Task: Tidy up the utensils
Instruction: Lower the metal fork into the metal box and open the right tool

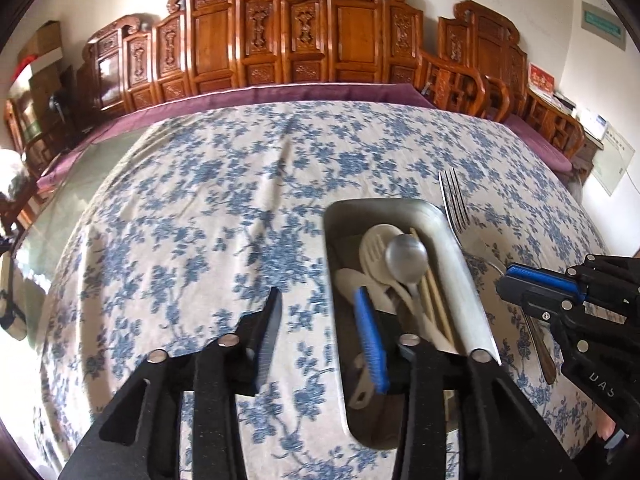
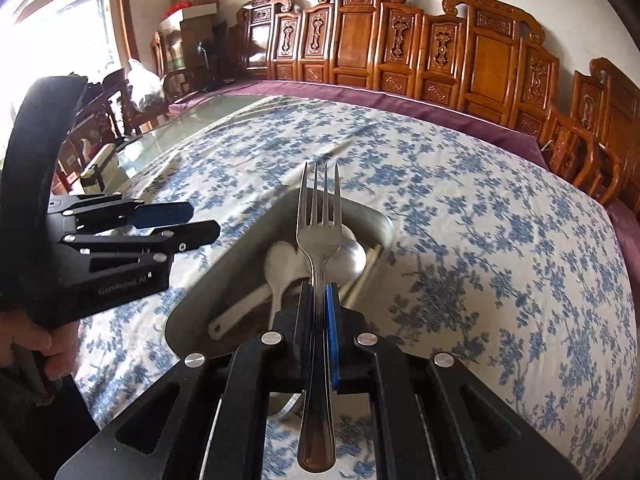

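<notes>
A steel tray point(image 1: 460, 264) lies on the floral tablecloth and holds a metal spoon point(image 1: 406, 258), white plastic utensils point(image 1: 374, 248) and chopsticks point(image 1: 432, 300). My left gripper point(image 1: 320, 340) is open and empty, its right finger over the tray's near left part. My right gripper point(image 2: 320, 312) is shut on a metal fork point(image 2: 319, 224), tines pointing away, held over the tray point(image 2: 376, 216). From the left wrist view the fork point(image 1: 454, 200) stands just right of the tray, with the right gripper point(image 1: 532, 284) beside it. The left gripper point(image 2: 168, 224) shows at the left in the right wrist view.
The tablecloth point(image 1: 224, 208) covers a glass-topped table point(image 2: 208, 112). Carved wooden chairs point(image 1: 288, 40) line the far edge and right side. Boxes point(image 2: 192, 12) and a bag stand at the far left.
</notes>
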Demonstrator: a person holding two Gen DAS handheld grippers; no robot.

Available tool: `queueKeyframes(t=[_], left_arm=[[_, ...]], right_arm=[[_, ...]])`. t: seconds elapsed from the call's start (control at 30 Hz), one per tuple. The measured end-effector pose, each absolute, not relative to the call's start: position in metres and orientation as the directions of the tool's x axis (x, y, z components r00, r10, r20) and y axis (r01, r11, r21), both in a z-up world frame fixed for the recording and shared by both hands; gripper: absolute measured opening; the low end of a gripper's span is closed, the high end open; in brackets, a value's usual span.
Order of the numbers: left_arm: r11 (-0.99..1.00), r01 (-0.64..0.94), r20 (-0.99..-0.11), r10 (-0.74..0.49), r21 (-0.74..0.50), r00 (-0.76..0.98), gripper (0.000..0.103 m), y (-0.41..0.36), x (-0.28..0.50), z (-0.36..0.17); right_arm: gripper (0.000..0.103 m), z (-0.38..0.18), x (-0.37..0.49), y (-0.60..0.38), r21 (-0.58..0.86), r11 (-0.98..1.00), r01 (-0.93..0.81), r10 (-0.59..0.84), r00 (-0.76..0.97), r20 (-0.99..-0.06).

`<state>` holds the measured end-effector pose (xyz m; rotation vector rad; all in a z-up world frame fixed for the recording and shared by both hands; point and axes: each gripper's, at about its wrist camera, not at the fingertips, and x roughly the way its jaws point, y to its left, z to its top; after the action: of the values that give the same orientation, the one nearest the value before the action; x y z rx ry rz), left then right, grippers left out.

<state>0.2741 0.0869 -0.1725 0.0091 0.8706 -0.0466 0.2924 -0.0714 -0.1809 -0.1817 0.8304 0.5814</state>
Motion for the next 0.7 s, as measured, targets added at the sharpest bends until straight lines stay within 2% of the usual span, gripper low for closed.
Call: queueKeyframes(t=[0.17, 0.27, 0.43, 0.47, 0.5, 0.7], left_arm=[[1.0, 0.012, -0.764, -0.025, -0.023, 0.644, 0.041, 0.101, 0.266, -0.171], [1.0, -0.007, -0.757, -0.016, -0.027, 0.653, 0.054, 0.11, 0.258, -0.168], [1.0, -0.026, -0.751, 0.006, -0.016, 0.66, 0.059, 0.119, 0.248, -0.168], [1.0, -0.027, -0.747, 0.014, -0.005, 0.665, 0.068, 0.119, 0.247, -0.168], [1.0, -0.027, -0.742, 0.019, 0.001, 0.67, 0.069, 0.119, 0.247, -0.167], [1.0, -0.026, -0.74, 0.016, -0.002, 0.673, 0.069, 0.121, 0.247, -0.167]], right_arm=[[0.008, -0.178, 0.294, -0.055, 0.092, 0.822, -0.562, 0.437, 0.52, -0.734], [0.008, -0.18, 0.296, -0.045, 0.097, 0.818, -0.567, 0.443, 0.514, -0.735], [0.008, -0.189, 0.304, -0.031, 0.115, 0.824, -0.555, 0.443, 0.503, -0.742], [0.008, -0.191, 0.305, -0.029, 0.117, 0.826, -0.552, 0.441, 0.503, -0.743], [0.008, -0.194, 0.306, -0.028, 0.118, 0.827, -0.55, 0.44, 0.502, -0.744], [0.008, -0.21, 0.316, -0.023, 0.135, 0.838, -0.529, 0.429, 0.486, -0.761]])
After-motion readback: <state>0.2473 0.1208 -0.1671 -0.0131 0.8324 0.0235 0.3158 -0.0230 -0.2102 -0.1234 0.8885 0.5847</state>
